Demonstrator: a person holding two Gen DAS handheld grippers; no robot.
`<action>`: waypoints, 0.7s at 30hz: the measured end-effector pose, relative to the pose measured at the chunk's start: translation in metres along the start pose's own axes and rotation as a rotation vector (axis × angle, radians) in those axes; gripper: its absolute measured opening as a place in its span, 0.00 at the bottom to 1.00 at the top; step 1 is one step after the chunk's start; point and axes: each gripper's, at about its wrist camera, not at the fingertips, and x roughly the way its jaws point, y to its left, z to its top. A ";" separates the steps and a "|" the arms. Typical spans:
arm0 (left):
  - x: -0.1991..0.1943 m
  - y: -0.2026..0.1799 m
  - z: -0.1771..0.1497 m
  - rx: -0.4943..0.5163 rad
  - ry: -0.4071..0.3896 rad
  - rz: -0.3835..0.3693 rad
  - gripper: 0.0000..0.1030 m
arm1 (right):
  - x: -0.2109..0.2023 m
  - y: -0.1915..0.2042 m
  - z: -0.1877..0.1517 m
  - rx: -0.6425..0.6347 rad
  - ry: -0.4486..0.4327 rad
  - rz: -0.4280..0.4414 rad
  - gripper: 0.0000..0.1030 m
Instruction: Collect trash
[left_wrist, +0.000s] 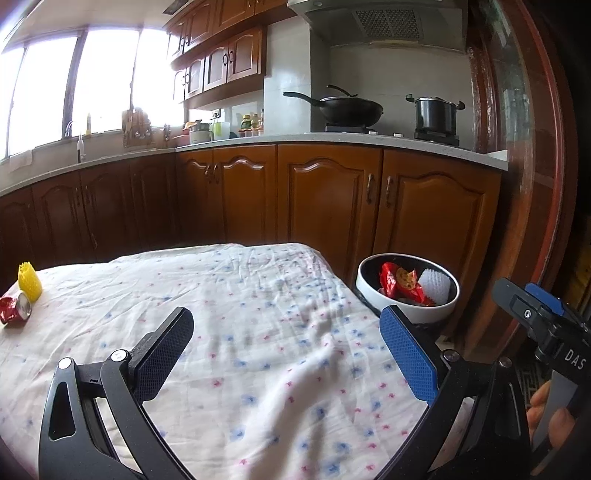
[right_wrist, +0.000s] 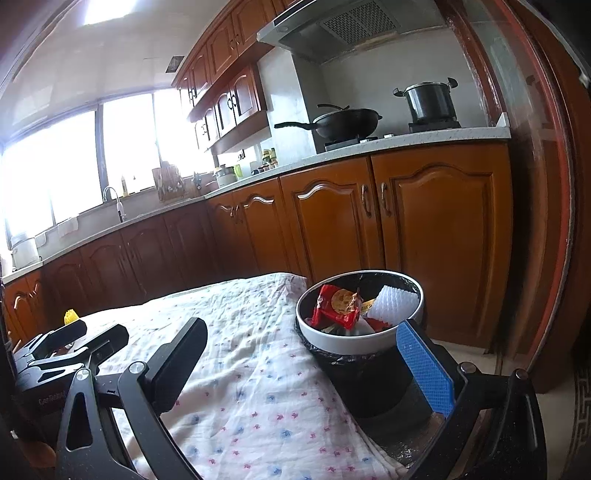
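Both the left gripper (left_wrist: 286, 354) and right gripper (right_wrist: 310, 369) are held apart, empty; crushed can (left_wrist: 15, 309) at table's (left_wrist: 258, 332) left edge, judged light, dented, best pinched across its body.

A black wok (left_wrist: 351, 107) and a dark pot (left_wrist: 435, 114) sat on the stove at the right end of the worktop (left_wrist: 258, 142). Bottles (left_wrist: 251, 123) stood near the worktop's inner corner. A tap (right_wrist: 112, 201) rose by the window (left_wrist: 74, 85). Brown cupboard doors (left_wrist: 328, 199) ran below, wall cupboards (left_wrist: 221, 66) above, beside the hood (left_wrist: 384, 22).
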 end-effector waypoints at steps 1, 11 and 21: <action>0.001 0.000 0.000 -0.002 0.002 0.004 1.00 | 0.000 0.000 0.000 0.002 0.000 0.002 1.00; 0.000 0.000 -0.001 0.008 -0.003 0.014 1.00 | 0.001 -0.006 0.001 0.034 0.006 0.008 1.00; 0.000 -0.002 -0.002 0.002 -0.005 0.015 1.00 | 0.003 -0.010 0.000 0.045 0.009 0.012 1.00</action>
